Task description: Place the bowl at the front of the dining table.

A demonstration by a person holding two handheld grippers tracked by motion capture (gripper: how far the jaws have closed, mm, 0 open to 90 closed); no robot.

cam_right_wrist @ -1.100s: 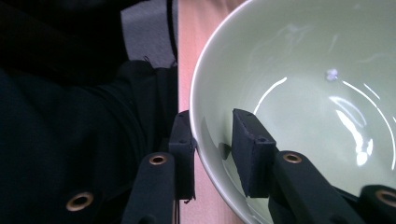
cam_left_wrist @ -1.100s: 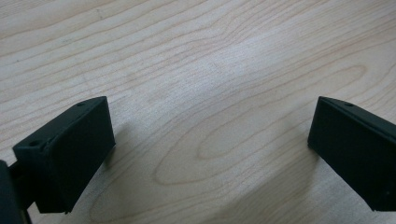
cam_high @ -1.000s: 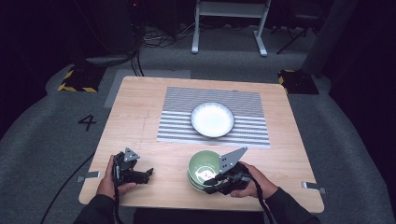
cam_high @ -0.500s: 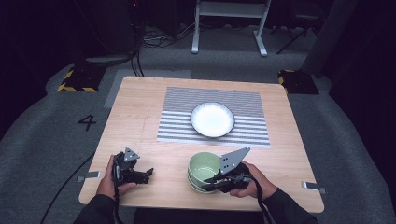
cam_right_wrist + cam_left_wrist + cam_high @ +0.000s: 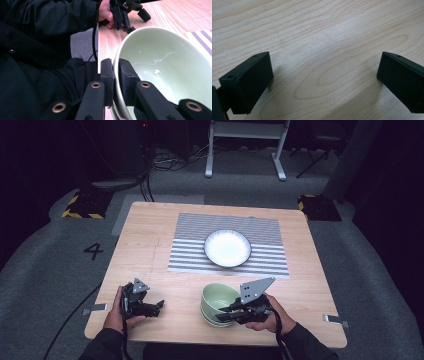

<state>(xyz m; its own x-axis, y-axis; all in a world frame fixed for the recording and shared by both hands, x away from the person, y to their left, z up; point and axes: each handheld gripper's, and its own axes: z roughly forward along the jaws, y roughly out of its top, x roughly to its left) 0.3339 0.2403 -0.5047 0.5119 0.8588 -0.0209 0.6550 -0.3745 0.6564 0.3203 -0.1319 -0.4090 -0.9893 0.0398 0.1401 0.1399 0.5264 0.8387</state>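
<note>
green bowl (image 5: 162,75) rim pinched by the right hand-held gripper (image 5: 116,75); left hand-held gripper (image 5: 324,82) spread wide.

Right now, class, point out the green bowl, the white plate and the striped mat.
green bowl (image 5: 218,296), high view, on its inner wall near the rim.
white plate (image 5: 227,248), high view, on its centre.
striped mat (image 5: 189,245), high view, on a bare part left of the plate.

Two green bowls (image 5: 219,304) sit stacked at the right gripper (image 5: 226,315); one white plate (image 5: 227,248) and one striped mat (image 5: 227,242) lie beyond both grippers.
</note>
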